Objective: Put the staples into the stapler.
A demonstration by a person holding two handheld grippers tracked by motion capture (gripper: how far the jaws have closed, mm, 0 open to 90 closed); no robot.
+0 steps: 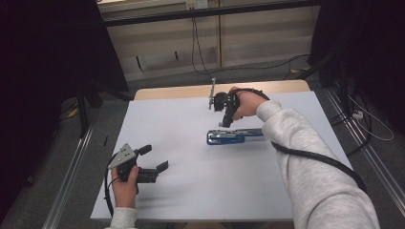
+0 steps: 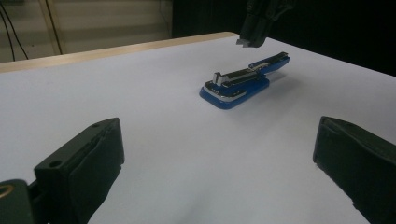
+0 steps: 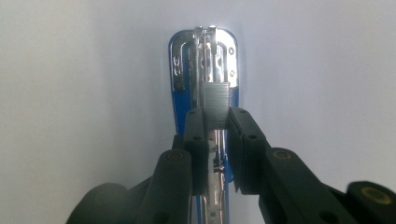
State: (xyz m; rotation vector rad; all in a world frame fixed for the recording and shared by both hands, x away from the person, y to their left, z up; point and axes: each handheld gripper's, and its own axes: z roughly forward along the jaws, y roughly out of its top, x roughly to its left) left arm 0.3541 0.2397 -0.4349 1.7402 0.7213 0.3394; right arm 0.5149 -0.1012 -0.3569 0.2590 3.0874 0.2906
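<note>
One staple strip (image 3: pixel 215 105) sits btwn right gripper (image 3: pixel 215 122) fingers, prob pinched, over stapler (image 3: pixel 205 65).

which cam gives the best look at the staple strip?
Right gripper view: the staple strip sits close-up between the right hand-held gripper jaws, above the open blue stapler. In the high and left gripper views the strip is too small to make out, though the stapler is visible.

Right gripper (image 3: pixel 216 122) looks straight down on an opened blue stapler (image 3: pixel 205 56) lying on the white table (image 3: pixel 70 93). Jaws pinch a grey strip of staples (image 3: pixel 215 105), held right over the stapler's metal channel.
</note>
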